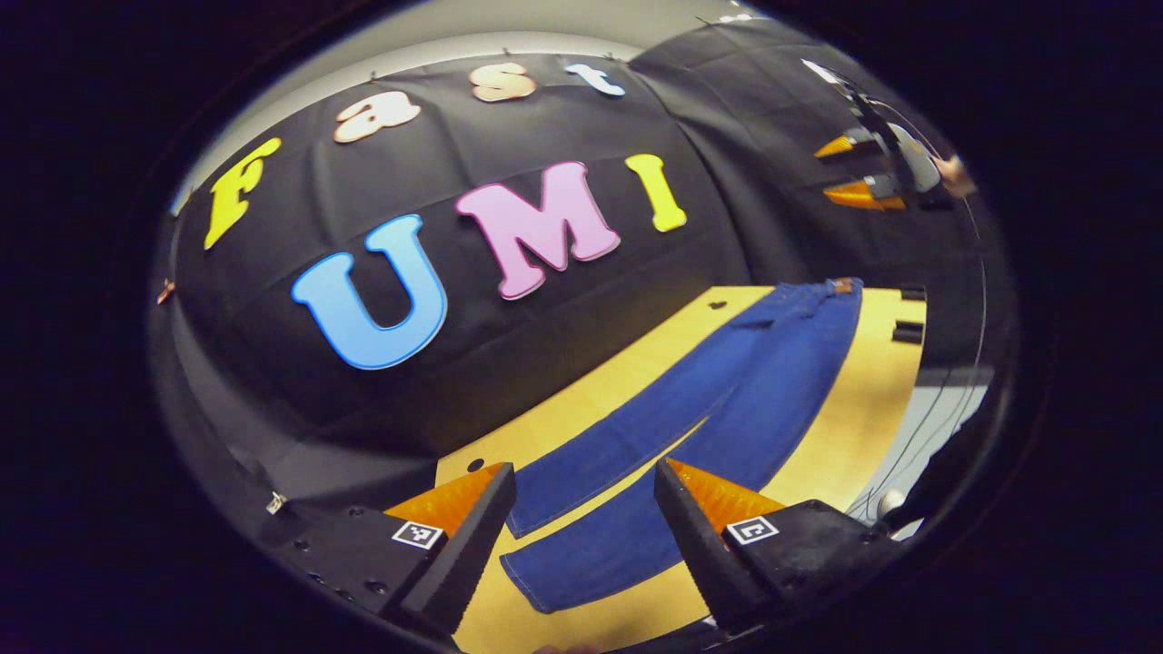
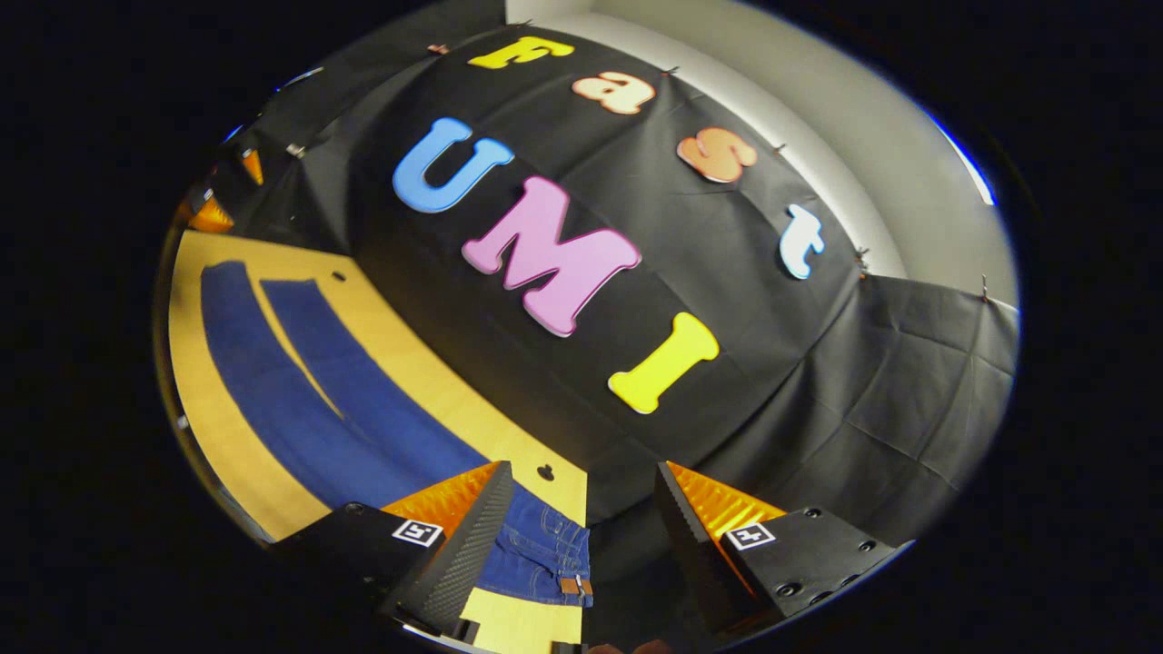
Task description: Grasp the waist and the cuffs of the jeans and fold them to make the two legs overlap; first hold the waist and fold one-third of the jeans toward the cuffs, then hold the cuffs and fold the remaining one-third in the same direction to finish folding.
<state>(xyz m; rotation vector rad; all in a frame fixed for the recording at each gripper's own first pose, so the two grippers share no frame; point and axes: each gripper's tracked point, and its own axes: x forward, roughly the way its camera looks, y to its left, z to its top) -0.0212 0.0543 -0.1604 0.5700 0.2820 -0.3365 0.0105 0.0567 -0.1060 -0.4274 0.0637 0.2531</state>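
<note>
Blue jeans (image 1: 718, 400) lie flat and spread out on the wooden table (image 1: 854, 427), legs apart. In the left gripper view the cuffs (image 1: 554, 545) are nearest, below my left gripper (image 1: 586, 495), which hangs open above them with nothing between its fingers. The waist (image 1: 831, 289) lies at the far end, and the right gripper (image 1: 840, 173) hovers open high above it. In the right gripper view the waist (image 2: 545, 554) sits just under my open right gripper (image 2: 586, 500), and the jeans legs (image 2: 300, 391) stretch away to the left, where the left gripper (image 2: 213, 213) shows.
The black booth cloth (image 1: 509, 363) runs along the table's far side. Two small dark blocks (image 1: 909, 318) sit near the table edge beyond the waist. Cables (image 1: 918, 436) hang off the table's near side. A small dark hole (image 2: 545, 472) marks the tabletop by the waist.
</note>
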